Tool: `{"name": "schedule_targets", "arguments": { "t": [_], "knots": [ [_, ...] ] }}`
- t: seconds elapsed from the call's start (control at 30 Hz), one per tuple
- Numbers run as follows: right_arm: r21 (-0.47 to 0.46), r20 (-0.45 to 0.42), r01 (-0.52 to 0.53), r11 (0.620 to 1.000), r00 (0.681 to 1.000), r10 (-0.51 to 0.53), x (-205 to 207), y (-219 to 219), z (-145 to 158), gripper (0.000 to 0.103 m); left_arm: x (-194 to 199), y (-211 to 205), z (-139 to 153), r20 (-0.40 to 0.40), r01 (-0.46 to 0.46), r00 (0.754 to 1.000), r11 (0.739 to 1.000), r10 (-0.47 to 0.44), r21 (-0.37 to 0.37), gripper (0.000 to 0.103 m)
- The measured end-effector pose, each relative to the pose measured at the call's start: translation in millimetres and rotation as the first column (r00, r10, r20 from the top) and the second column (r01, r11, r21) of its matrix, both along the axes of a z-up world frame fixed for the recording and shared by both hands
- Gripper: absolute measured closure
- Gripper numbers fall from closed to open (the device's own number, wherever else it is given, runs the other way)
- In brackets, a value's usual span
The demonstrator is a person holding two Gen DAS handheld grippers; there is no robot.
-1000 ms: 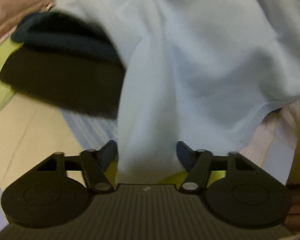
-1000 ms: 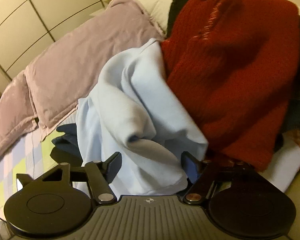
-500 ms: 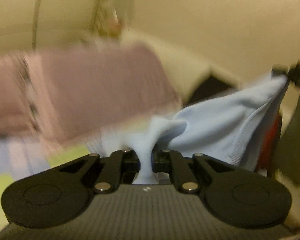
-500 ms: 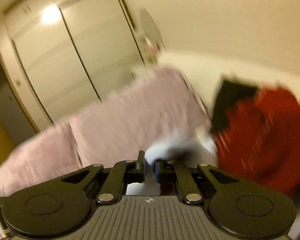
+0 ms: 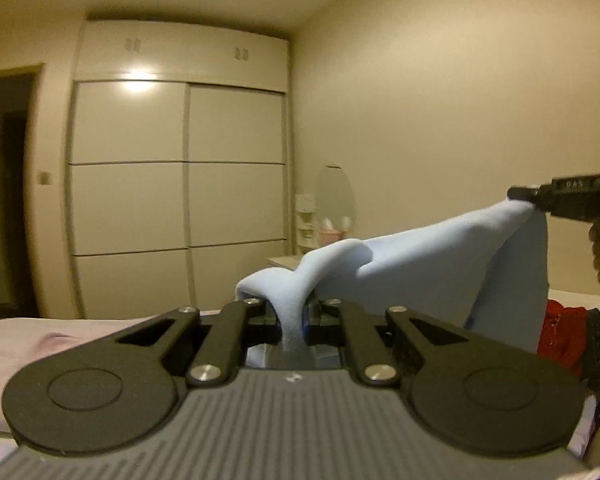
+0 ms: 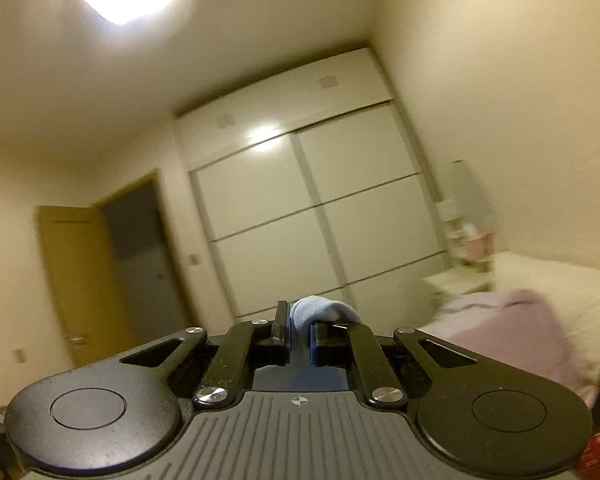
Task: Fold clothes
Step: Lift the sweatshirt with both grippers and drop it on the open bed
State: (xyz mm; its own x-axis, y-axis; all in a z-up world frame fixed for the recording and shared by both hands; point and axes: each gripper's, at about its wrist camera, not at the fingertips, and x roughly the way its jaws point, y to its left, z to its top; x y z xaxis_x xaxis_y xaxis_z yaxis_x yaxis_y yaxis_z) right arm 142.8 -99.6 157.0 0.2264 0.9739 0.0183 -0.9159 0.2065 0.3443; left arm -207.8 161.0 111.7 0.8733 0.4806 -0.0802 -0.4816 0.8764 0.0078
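The light blue garment (image 5: 416,268) hangs in the air, stretched between the two grippers and lifted above the bed (image 5: 52,344). The left gripper (image 5: 292,320) is clamped on a bunched fold of it, the cloth squeezed thin between the fingers and spilling over the left fingertip. The right gripper (image 6: 299,340) is pinched on another part, a small rolled lump of blue sticking up past its fingertips (in the left wrist view this gripper shows at the right edge, gripping the cloth's high corner). From that corner the fabric slopes down to the left gripper, with one panel hanging straight down. A red garment (image 5: 560,332) lies low at the right behind it. A white sliding wardrobe (image 5: 180,168) fills the far wall.
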Motion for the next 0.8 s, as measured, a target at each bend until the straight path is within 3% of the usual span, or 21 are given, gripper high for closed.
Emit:
{"name": "schedule_targets", "arguments": {
  "t": [0.3,0.43,0.53,0.63,0.7,0.77,0.8],
  "knots": [
    [-0.08,-0.002,-0.176,0.981,0.984,0.177,-161,67,-2,0.096,-184,36,-1,-0.028,-0.136,0.991,0.987,0.134,-0.083,0.096],
    [-0.101,0.024,-0.198,0.975,0.979,0.201,-217,117,8,0.096,-230,74,2,-0.027,-0.156,0.988,0.982,0.154,-0.102,0.096],
    [-0.151,0.014,-0.207,0.967,0.977,0.211,-247,173,-1,0.096,-253,108,-11,-0.047,-0.172,0.985,0.968,0.166,-0.182,0.096],
    [-0.268,-0.085,-0.214,0.939,0.977,0.198,-258,249,-14,0.096,-252,168,-33,-0.114,-0.226,0.973,0.923,0.199,-0.312,0.092],
    [-0.375,-0.215,-0.255,0.891,0.959,0.184,-251,309,-32,0.095,-245,218,-53,-0.207,-0.294,0.952,0.855,0.224,-0.427,0.091],
    [-0.467,-0.341,-0.348,0.813,0.919,0.198,-244,358,-50,0.072,-238,245,-71,-0.295,-0.371,0.921,0.801,0.253,-0.471,0.089],
    [-0.488,-0.39,-0.394,0.779,0.897,0.209,-244,375,-63,0.071,-234,259,-79,-0.339,-0.409,0.903,0.771,0.265,-0.488,0.087]
  ]
}}
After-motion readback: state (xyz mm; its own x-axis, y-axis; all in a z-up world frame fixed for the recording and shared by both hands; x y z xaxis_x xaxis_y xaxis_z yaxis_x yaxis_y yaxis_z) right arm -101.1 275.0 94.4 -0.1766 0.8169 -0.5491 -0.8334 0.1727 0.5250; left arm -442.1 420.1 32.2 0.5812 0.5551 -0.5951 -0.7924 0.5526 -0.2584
